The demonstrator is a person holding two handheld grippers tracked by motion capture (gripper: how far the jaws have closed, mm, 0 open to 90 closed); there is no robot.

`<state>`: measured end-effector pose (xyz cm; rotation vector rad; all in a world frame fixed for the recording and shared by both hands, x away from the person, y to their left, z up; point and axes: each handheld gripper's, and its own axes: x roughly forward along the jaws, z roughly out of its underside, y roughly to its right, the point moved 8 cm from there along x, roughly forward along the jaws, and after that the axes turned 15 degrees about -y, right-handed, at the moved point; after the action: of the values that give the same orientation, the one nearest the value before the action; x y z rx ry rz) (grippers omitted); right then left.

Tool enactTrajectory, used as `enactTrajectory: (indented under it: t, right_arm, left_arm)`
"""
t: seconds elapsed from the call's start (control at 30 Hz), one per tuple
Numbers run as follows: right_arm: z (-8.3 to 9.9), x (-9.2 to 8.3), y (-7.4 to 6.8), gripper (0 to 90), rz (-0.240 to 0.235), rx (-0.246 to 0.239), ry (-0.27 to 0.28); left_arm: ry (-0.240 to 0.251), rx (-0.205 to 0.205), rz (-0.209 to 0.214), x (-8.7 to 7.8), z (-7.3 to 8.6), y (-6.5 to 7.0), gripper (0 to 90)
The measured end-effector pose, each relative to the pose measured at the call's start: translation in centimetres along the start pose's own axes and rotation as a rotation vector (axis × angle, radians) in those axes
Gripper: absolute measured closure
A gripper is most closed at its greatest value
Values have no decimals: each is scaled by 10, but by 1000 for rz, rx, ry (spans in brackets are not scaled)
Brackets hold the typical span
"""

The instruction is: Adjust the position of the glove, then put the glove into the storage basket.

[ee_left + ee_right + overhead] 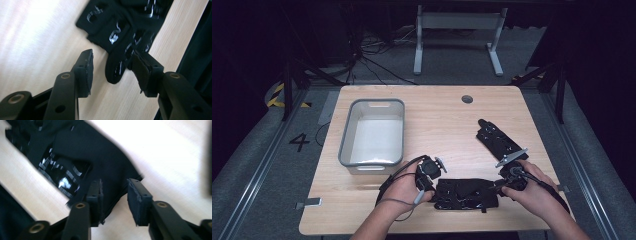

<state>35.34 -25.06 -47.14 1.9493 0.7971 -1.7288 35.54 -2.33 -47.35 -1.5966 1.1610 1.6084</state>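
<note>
A black glove (464, 194) with glossy print lies flat near the table's front edge, between my two grippers. A second black glove (498, 140) lies further back at the right. My left gripper (435, 186) sits at the near glove's left end, jaws open. In the left gripper view a fingertip of the glove (117, 72) lies between the jaws of the left gripper (113, 67), close to the right pad and not pinched. My right gripper (500, 186) is at the glove's right end. Its jaws (115, 192) stand open over the edge of the glove (82, 152).
A grey plastic bin (346, 135) with nothing in it stands on the left half of the wooden table (437, 115). A round cable hole (467, 99) sits near the far edge. Cables and a white table frame (457, 30) are on the floor beyond.
</note>
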Motion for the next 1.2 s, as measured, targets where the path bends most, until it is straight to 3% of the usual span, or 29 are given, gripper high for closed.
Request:
enactTrajectory:
  t: [0.03,0.07,0.1,0.2,0.23,0.37,0.63,1.0,1.2]
  right_arm:
    - [0,0,0,619,0,0,0]
    - [-2,-1,2,606,5,0,28]
    - [-8,-3,10,613,9,29,91]
    - [-11,-6,21,626,23,48,146]
    - [-12,-8,26,627,21,60,173]
    - [-14,-12,38,630,21,87,216]
    - [-19,-21,60,650,-11,139,285]
    - [-27,-27,95,656,-11,212,323]
    - [-33,-21,113,662,-41,245,336]
  left_arm:
    - [0,0,0,0,0,0,517]
    - [13,-8,-6,-3,1,-2,517]
    - [31,-16,-13,-7,1,-4,530]
    - [57,-28,-14,-11,2,-7,532]
    - [89,-48,-21,-15,2,-10,532]
    - [115,-78,-31,-20,7,-18,532]
    - [164,-141,-42,-27,19,-29,518]
    - [160,-165,-42,-29,43,-30,512]
    - [167,-187,-50,-29,52,-32,509]
